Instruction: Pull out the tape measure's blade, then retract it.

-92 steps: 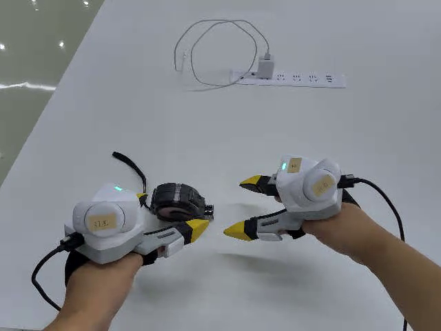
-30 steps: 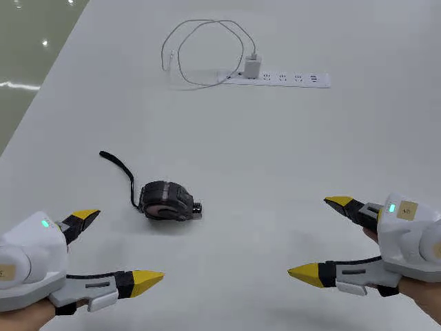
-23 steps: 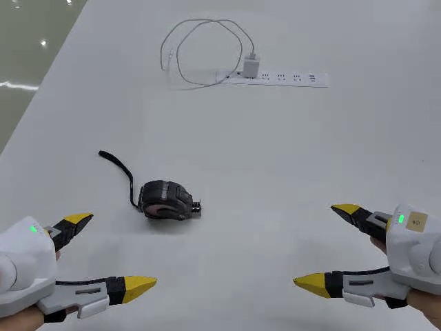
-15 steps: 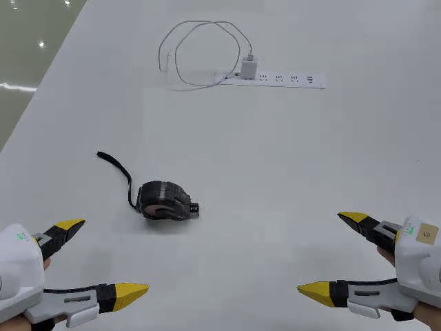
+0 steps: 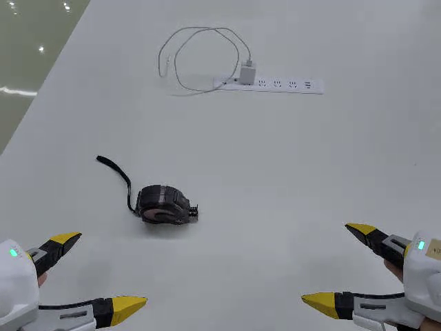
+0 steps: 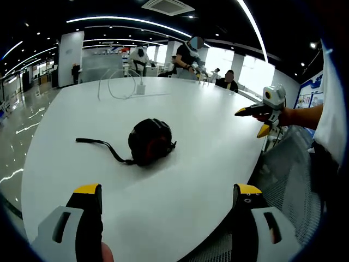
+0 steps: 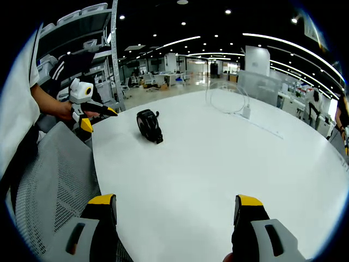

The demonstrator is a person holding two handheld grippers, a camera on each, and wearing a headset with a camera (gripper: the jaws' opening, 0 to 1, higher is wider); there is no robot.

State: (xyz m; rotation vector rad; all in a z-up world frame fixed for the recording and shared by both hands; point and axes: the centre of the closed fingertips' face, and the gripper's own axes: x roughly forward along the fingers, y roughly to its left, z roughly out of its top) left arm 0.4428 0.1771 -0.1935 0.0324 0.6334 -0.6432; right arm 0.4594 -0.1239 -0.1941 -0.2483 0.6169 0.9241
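Tools farther from rubbery-looking tape measure

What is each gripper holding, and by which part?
Nothing. The left gripper and right gripper are open; the tape measure lies on the table, apart from both.

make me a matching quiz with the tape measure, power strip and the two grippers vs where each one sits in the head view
1 tape measure
2 power strip
3 left gripper
4 right gripper

a top centre, charger plugged in
b bottom left, open
c bottom right, open
d left of centre, strap trailing

Pairs: 1-d, 2-a, 3-b, 4-c
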